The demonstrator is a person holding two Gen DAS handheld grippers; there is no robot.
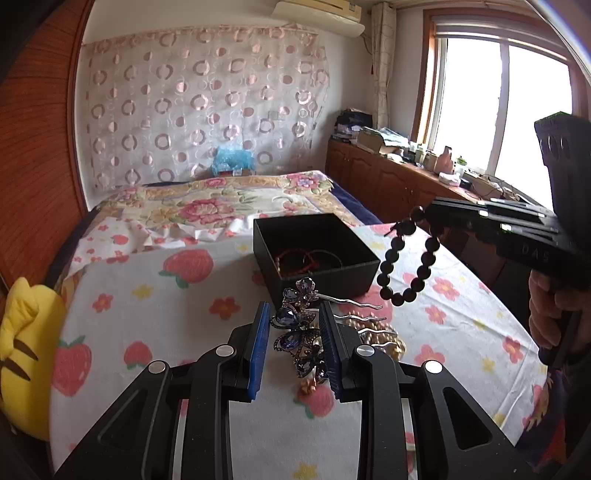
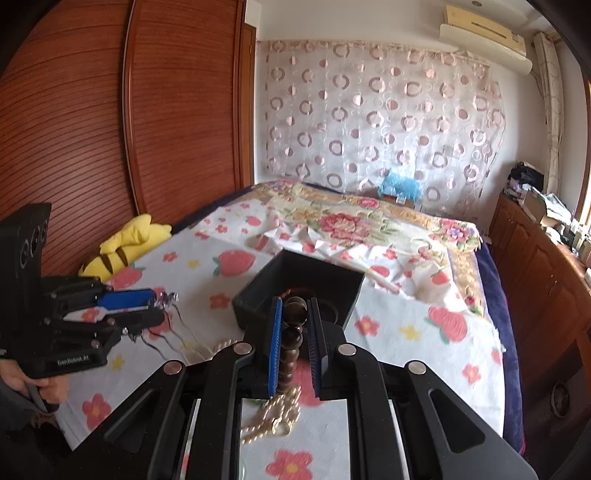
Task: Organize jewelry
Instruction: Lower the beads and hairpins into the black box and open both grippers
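Hairpin [image 1: 299, 325] is pinched by left gripper [image 1: 295, 332], bracelet [image 1: 406, 258] by right gripper [image 2: 294, 332]; transfer step; release over box [image 1: 317, 251] is judged next.

Definitely someone's bedroom at home: floral bed [image 1: 207, 206], wooden wardrobe [image 2: 110, 110], patterned curtain [image 1: 207, 99], wall air conditioner [image 1: 317, 14], cluttered cabinets [image 1: 388, 177] under the window [image 1: 498, 107].

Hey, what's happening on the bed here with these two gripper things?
A person is sorting jewelry with two handheld grippers. The left gripper is clamped on a purple jeweled hair comb, and the right gripper holds a dark bead bracelet that dangles in the air. Both are above the strawberry-print cloth, near the open black box with some bracelets inside. A pearl necklace lies on the cloth.
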